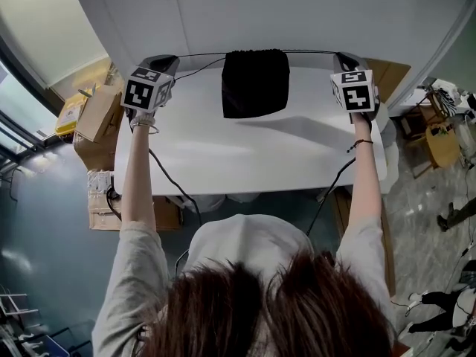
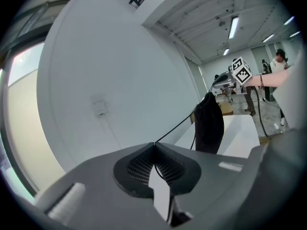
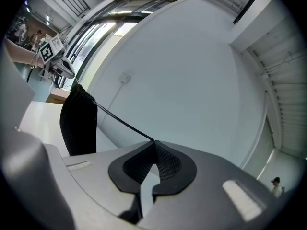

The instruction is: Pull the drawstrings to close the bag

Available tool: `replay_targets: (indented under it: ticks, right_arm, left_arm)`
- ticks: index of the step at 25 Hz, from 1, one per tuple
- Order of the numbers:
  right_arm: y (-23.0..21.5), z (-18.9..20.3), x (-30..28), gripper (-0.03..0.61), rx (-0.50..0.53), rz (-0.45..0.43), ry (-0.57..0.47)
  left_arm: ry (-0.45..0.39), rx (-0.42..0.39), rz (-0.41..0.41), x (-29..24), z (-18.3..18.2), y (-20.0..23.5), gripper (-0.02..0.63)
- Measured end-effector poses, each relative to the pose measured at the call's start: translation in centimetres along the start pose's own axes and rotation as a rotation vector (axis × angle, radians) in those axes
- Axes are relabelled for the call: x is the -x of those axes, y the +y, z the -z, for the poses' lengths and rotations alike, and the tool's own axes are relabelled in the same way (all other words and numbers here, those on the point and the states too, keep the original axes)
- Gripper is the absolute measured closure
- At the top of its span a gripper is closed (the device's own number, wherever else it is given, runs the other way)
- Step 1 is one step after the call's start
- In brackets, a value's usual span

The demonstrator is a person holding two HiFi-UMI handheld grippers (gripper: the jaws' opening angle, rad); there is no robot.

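On each side of the black bag, which sits on the tabletop, the left gripper and right gripper clench their fingers on its tight drawstrings. Pulling harder could slip a string free or tip the bag.

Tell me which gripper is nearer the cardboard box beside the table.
Left. The left gripper, shut on a drawstring, is over the table corner next to the cardboard box. The right gripper is across the table, beyond the black bag.
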State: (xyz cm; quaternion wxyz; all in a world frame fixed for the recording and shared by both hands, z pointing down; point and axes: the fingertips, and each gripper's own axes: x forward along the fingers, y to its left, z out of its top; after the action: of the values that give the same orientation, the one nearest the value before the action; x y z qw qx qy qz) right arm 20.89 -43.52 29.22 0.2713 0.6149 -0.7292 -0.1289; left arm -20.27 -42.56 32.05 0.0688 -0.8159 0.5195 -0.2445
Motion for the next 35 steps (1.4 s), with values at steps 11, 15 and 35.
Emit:
replay_targets:
  ticks: [11, 15, 35]
  right_arm:
    - [-0.8, 0.0, -0.1, 0.566, -0.031, 0.038, -0.004]
    - [-1.0, 0.1, -0.2, 0.566, -0.036, 0.048, -0.005]
    - [-1.4, 0.2, 0.5, 0.566, -0.053, 0.061, -0.009]
  left_arm:
    - [-0.002, 0.018, -0.030, 0.4, 0.6, 1.2, 0.611]
    - [-0.005, 0.023, -0.037, 0.6, 0.6, 1.5, 0.611]
    - [-0.006, 0.035, -0.041, 1.1, 0.9, 1.9, 0.611]
